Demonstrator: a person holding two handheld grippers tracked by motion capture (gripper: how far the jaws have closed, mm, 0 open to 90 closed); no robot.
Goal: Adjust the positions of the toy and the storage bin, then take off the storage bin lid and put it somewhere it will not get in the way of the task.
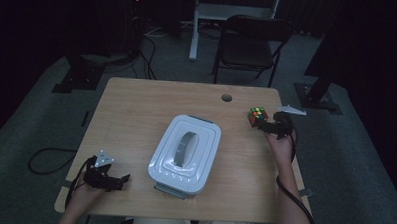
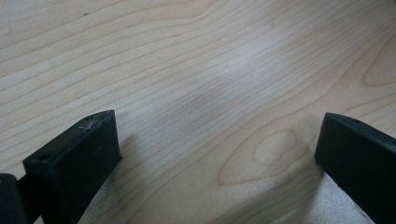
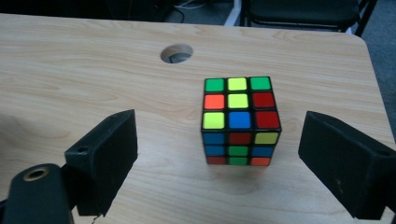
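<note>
Right gripper (image 1: pixel 264 128) sits at the far right of the table (image 1: pixel 136 105), jaws spread wide, nothing between the pads. Cube (image 1: pixel 257 115) stands on the table just ahead of it, near the right edge and the far corner. In the right gripper view the cube (image 3: pixel 240 121) is upright and scrambled, beyond the jaw tips and slightly toward the right jaw – clear gap on both sides, no contact. Top face shows green, yellow, green in the back row; orange, yellow, red in the middle; yellow, blue, red in front. A round cable hole (image 3: pixel 176 52) lies in the tabletop beyond the cube, to its left. Left gripper (image 1: pixel 115 181) is low over the near left corner of the table, well apart from the cube, jaws also wide; its own view has bare wood grain between the two jaws – nothing held. A white box (image 1: pixel 185 154) with a grey handle on its lid sits mid-table between the two grippers, lid on, touched by neither. A dark folding chair (image 1: pixel 249 43) stands on the floor past the far edge.
</note>
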